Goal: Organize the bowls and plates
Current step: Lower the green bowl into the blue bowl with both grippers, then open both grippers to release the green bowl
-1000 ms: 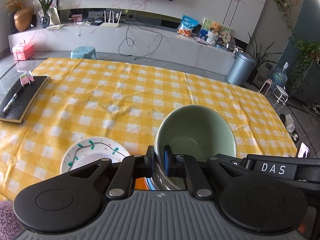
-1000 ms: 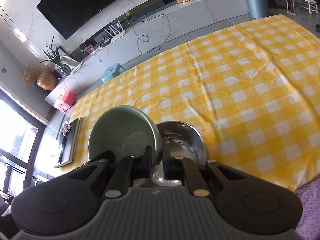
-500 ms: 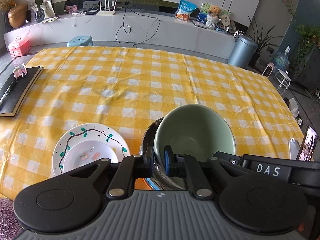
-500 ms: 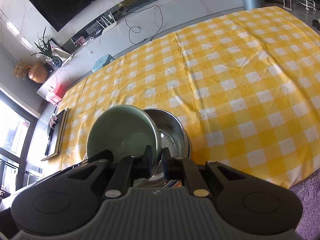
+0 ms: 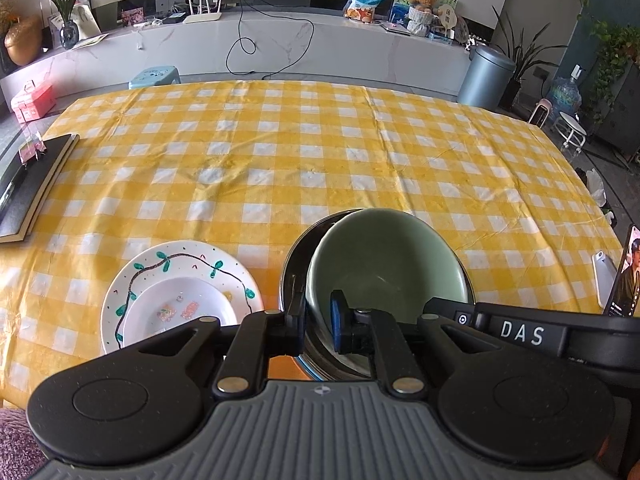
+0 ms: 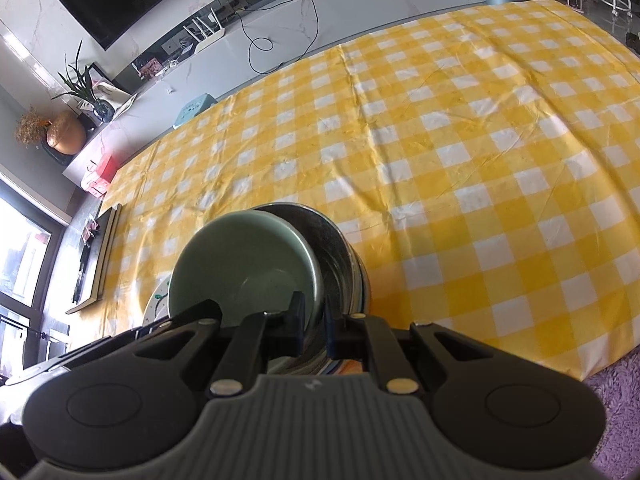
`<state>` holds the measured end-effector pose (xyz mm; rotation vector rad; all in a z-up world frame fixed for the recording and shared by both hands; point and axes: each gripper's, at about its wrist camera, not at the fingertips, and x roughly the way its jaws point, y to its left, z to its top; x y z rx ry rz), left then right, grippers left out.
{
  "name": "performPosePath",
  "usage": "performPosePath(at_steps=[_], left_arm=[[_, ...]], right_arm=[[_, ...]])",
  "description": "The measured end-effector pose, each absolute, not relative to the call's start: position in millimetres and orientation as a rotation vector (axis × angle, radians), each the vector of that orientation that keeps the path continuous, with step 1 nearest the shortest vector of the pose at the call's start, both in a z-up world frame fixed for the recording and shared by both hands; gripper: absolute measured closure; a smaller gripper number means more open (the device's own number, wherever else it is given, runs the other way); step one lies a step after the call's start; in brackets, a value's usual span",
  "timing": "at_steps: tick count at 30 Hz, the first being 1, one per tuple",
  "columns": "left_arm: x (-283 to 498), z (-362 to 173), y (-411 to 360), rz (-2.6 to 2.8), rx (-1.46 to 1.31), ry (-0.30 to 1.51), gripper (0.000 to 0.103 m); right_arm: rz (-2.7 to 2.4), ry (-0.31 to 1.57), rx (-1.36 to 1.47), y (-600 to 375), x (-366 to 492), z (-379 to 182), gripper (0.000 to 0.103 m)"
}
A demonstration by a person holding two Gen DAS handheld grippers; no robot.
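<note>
Gripping opposite rims: left tool (image 5: 318,322) and right tool (image 6: 313,329) both pinched narrowly onto green bowl (image 5: 384,264), tilted inside steel bowl (image 6: 340,248) on counter (image 5: 280,160), beside painted plate (image 5: 180,292).

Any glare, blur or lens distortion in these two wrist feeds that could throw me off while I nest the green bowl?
Left wrist view: sharp, evenly lit; the fisheye bows the tablecloth edges, and the green bowl inside is shaded. Right wrist view: horizon tilted, strong curvature, blown-out window at far left; daylight streaks the steel bowl, its lower wall dark; no motion blur.
</note>
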<state>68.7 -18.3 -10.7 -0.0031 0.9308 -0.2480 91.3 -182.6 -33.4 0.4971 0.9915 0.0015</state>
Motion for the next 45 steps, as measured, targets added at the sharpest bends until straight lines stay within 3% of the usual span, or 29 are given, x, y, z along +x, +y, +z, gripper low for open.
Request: performPosePath(at_steps=[24,28,33,36,39,45], left_arm=[[73.3,-13.4,-19.9,-0.264,0.01,0.938,0.081],[72.3,-9.7,-21.0,-0.265,0.019,0.92,0.076],[69.6,1.3,-18.7,-0.252,0.026,0.862,0.061],[70.3,5.2,-14.9,-0.251,0.013,0.851,0.058],[70.6,6.0,-9.3,-0.25,-0.012,0.849,0.055],[67.9,9.4,4.0,-0.262,-0.074,0.826,0.042]], right_arm=[[-0.023,0.979,0.44,-176.4,94.2,-32.5,0.091],[-0.022,0.977,0.434,-175.9,94.9,-33.4,0.091],[-0.021,0.968,0.436,-176.1,94.3,-32.0,0.091],[-0.023,0.946,0.441,-177.8,92.1,-26.7,0.086],[-0.02,0.908,0.45,-179.8,88.3,-18.2,0.075],[-0.021,0.816,0.434,-184.0,80.3,-2.7,0.061]])
